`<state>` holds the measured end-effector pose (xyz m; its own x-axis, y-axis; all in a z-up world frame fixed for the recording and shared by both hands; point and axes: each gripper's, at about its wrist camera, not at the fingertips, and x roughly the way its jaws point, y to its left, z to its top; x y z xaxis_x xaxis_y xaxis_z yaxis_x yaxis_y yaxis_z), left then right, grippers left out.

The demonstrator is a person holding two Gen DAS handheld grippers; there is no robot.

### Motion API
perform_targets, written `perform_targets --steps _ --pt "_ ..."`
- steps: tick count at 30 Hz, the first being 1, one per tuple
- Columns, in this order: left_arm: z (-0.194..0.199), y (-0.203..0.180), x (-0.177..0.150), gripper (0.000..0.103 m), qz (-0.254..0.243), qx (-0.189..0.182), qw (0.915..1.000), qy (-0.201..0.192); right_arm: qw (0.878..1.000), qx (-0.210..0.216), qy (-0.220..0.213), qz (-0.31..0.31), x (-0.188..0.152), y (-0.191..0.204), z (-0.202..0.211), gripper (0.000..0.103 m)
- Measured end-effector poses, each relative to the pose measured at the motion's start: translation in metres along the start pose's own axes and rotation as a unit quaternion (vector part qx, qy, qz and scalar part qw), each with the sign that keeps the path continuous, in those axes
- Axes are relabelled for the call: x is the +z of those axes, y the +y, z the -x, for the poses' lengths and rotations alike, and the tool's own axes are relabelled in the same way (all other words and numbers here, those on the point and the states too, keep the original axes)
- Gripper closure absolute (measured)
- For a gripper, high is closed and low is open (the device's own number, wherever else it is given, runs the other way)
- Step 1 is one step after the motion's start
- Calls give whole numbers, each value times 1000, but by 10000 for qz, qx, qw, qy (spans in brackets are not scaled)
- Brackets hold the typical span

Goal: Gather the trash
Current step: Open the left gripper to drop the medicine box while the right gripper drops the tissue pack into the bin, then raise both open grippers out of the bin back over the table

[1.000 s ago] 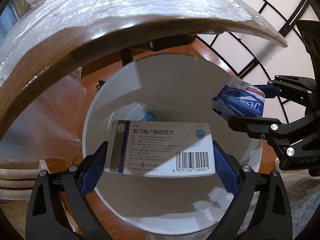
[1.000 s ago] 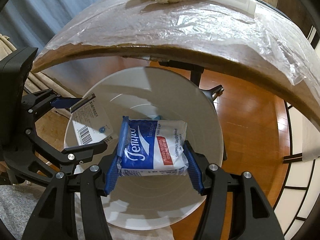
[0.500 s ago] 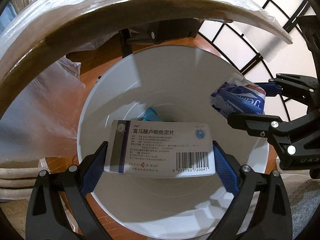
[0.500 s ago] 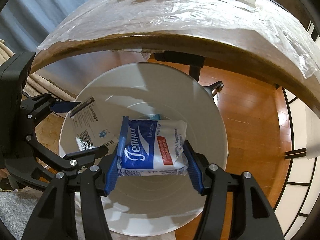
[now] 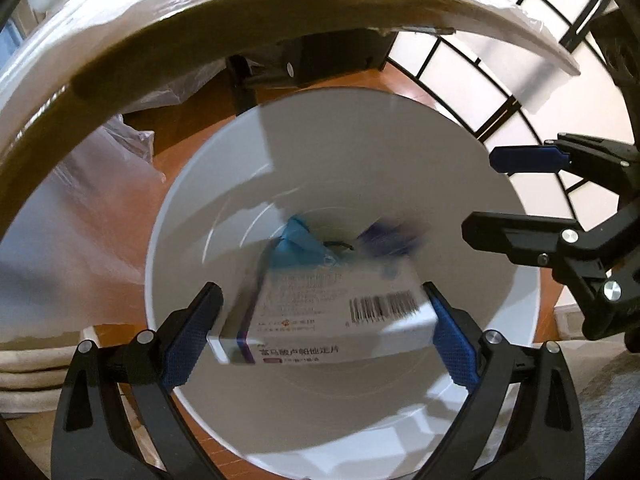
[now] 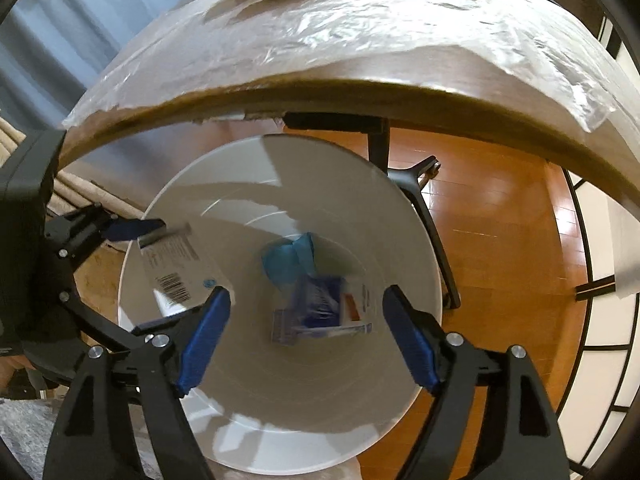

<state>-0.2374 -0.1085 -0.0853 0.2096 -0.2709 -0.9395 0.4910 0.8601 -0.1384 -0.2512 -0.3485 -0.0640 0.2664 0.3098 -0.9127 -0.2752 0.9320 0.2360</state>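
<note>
Left view: the left gripper (image 5: 322, 316) has blue bumpy pads. The flat card box (image 5: 328, 312) sits blurred and tipped between them; before, it was held straight. I cannot tell if they still pinch it. Below is a smooth round white bin (image 5: 400, 152).

Right view: the right gripper (image 6: 306, 330) has just been opening and is wide, with nothing in it. The soft blue tissue pack (image 6: 320, 312) it held is now blurred down in the bin (image 6: 320, 168), by a blue scrap (image 6: 288, 260). A shiny plastic sheet covers the wooden table (image 6: 360, 32).

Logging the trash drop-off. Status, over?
Right gripper just opened, empty; tissue pack blurred inside white bin. Left gripper: medicine box tilted between its jaws, grip unclear. Nothing blocking the bin.
</note>
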Motion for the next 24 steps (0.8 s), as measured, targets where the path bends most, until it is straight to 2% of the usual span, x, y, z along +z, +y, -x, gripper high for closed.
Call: perform_targets --steps 3,9,14,17,20,22,24 --pt "5 2 0 5 136 -45 9999 -72 10000 -20 -55 0 1 0 4 25" --pt "33 -2 -3 5 -37 110 9993 -360 9994 -82 -340 71 2 2 28 25" --pt "94 0 -1 5 17 -234 9933 -1135 9961 -92 -868 141 10 4 72 24" --pt "132 7 6 5 123 -279 9854 -1677 9913 -293 -1284 70 22 -1 96 15" --pt "153 20 23 2 233 -20 9788 -2035 9862 -415 -1602 -65 38 -12 111 15" --pt "159 32 36 2 293 211 9731 -2277 9830 -661 -1710 -121 52 -21 113 15" --pt "158 45 53 2 366 514 9704 -2331 9797 -856 -1809 -145 69 -29 112 15"
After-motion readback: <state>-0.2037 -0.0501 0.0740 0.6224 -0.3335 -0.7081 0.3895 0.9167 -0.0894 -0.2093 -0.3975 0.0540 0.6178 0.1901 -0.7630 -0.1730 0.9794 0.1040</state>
